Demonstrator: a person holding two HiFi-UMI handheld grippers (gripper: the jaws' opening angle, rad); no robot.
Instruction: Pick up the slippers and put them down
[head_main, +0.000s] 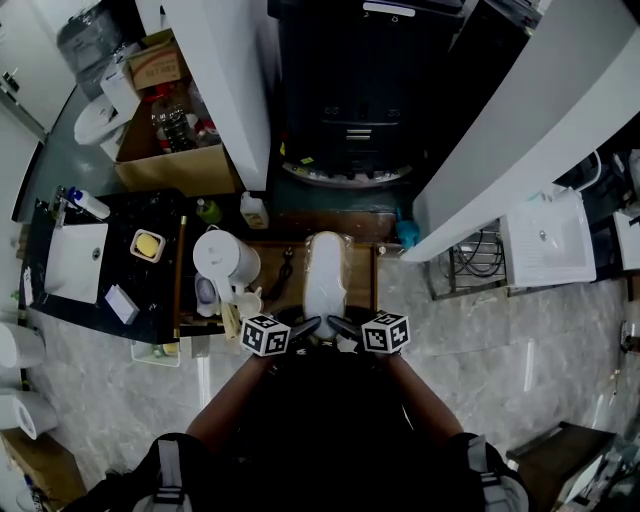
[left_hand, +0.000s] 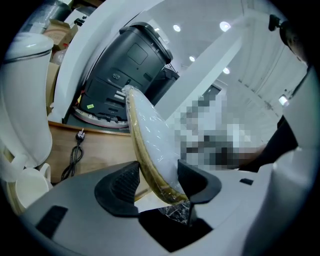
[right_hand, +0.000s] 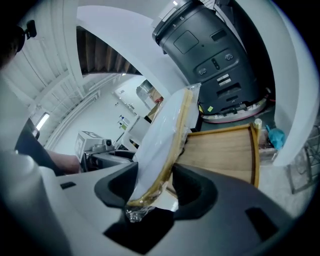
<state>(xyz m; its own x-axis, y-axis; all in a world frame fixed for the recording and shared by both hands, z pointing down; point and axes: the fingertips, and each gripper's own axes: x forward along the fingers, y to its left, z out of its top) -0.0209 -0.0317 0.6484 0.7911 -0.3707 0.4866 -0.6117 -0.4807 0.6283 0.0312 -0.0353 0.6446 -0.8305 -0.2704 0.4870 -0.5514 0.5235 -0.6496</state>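
A pair of white slippers (head_main: 326, 275) wrapped in clear plastic, with a tan sole edge, hangs above the wooden tray (head_main: 365, 270). Both grippers hold its near end. In the head view my left gripper (head_main: 306, 326) and right gripper (head_main: 343, 326) meet under the package, marker cubes to either side. In the left gripper view the slippers (left_hand: 150, 135) stand on edge between the pads of the left gripper (left_hand: 157, 182), crinkled plastic behind. In the right gripper view the slippers (right_hand: 162, 135) lean left through the right gripper (right_hand: 152, 185), which is shut on them over the tray (right_hand: 225, 150).
A white kettle (head_main: 225, 258) and a white cup (head_main: 247, 300) stand left of the tray, and a black cable with plug (left_hand: 75, 150) lies on it. A big black machine (head_main: 350, 90) stands behind. A dark counter with a sink (head_main: 60, 260) is far left, a wire rack (head_main: 470, 260) to the right.
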